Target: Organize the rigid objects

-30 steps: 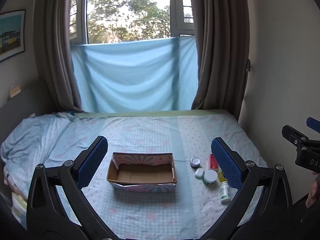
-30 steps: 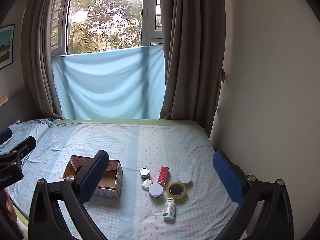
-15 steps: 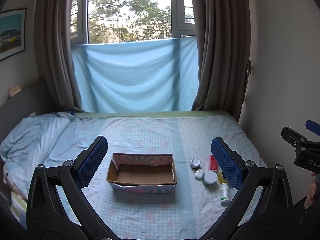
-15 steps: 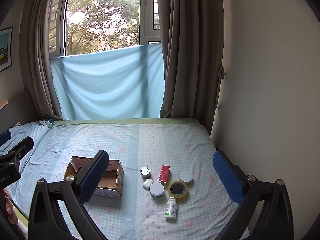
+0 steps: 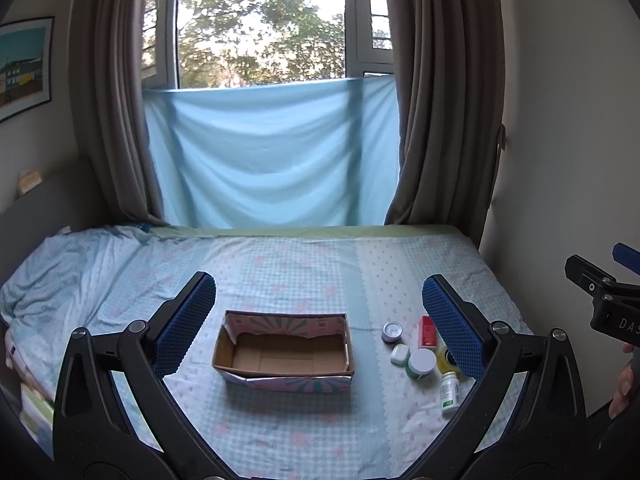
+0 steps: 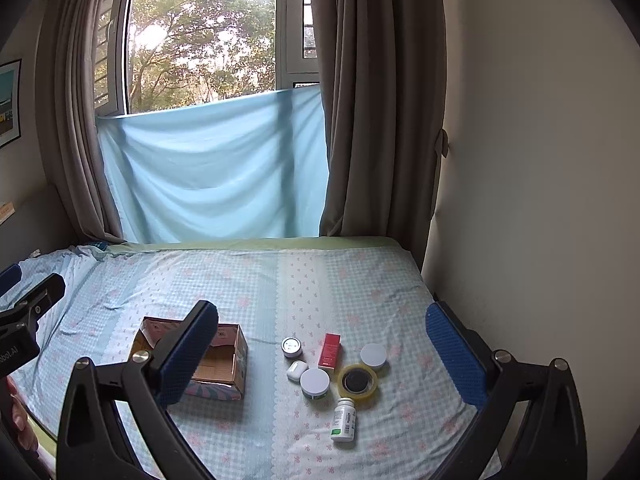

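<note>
Box [image 5: 283, 350] on bed [image 5: 304, 264], open top up. Right of box, cluster: tin [image 6: 291, 346] at back left, carton [image 6: 329, 352] beside it, earbud case [image 6: 297, 370] before tin, jar [image 6: 315, 383] right of case, tape roll [image 6: 357, 381] right of jar, lid [image 6: 374, 355] behind tape, bottle [image 6: 344, 419] lying nearest front. Window [image 5: 260, 24] behind bed.

Pale blue checked bedsheet [image 6: 360, 292] strewn with small pink flowers. Brown cardboard box [image 5: 285, 354], outside printed in pink and teal rays. Red carton [image 6: 329, 352] with a white base band. White bottle [image 6: 344, 419] with a green-and-white label. Translucent yellow tape roll [image 6: 357, 381] with a dark centre. White-lidded jar [image 6: 315, 383] over a green body. White earbud case [image 6: 297, 371]. Dimpled blue pads [image 5: 185, 322] on black gripper arms. Grey-brown curtains [image 6: 380, 100], light blue cloth [image 5: 272, 152] across the window.
</note>
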Action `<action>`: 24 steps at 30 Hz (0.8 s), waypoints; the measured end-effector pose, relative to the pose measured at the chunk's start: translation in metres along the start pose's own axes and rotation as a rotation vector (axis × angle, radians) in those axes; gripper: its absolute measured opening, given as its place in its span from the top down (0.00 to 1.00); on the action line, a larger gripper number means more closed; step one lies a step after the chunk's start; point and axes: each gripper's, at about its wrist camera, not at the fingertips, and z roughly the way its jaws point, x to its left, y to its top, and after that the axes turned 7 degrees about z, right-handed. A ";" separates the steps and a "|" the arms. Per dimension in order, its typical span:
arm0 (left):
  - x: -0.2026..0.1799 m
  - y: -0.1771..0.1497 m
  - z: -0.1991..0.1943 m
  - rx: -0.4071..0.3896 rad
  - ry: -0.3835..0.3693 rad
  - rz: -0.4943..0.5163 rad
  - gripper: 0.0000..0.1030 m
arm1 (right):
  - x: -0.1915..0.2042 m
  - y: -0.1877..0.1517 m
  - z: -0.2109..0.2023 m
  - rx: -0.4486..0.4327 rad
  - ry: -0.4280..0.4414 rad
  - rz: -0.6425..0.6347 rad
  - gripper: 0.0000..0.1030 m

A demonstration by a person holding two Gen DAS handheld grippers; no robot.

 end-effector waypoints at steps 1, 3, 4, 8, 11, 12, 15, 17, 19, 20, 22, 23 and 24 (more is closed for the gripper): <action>0.000 0.000 0.000 0.000 0.000 0.000 0.00 | 0.000 0.001 0.001 0.000 0.000 0.001 0.00; 0.000 0.000 0.000 0.000 0.000 -0.001 0.00 | 0.000 0.003 0.003 0.000 0.003 0.003 0.00; 0.000 0.001 0.000 0.000 0.000 -0.001 0.00 | 0.000 0.004 0.004 0.000 0.003 0.005 0.00; 0.000 0.002 0.002 0.005 -0.001 0.000 0.00 | 0.000 0.005 0.006 0.001 0.005 0.005 0.00; 0.000 0.003 0.003 0.008 -0.003 0.002 0.00 | 0.000 0.005 0.007 0.002 0.008 0.005 0.00; 0.001 0.004 0.005 0.008 -0.004 0.003 0.00 | 0.000 0.005 0.008 0.002 0.010 0.006 0.00; 0.001 0.005 0.007 0.002 0.003 0.005 0.00 | 0.000 0.005 0.009 0.003 0.009 0.004 0.00; 0.001 0.006 0.007 -0.005 0.007 0.008 0.00 | -0.001 0.005 0.010 0.004 0.012 0.005 0.00; 0.002 0.006 0.008 -0.006 0.007 0.009 0.00 | 0.000 0.005 0.012 0.007 0.012 0.003 0.00; 0.002 0.006 0.008 -0.006 0.008 0.009 0.00 | 0.000 0.005 0.013 0.007 0.010 0.001 0.00; 0.003 0.006 0.009 -0.007 0.010 0.011 0.00 | 0.001 0.004 0.013 0.007 0.008 -0.001 0.00; 0.003 0.006 0.010 -0.008 0.011 0.013 0.00 | 0.001 0.004 0.013 0.006 0.008 0.000 0.00; 0.003 0.006 0.010 -0.009 0.010 0.014 0.00 | 0.001 0.004 0.013 0.004 0.009 0.001 0.00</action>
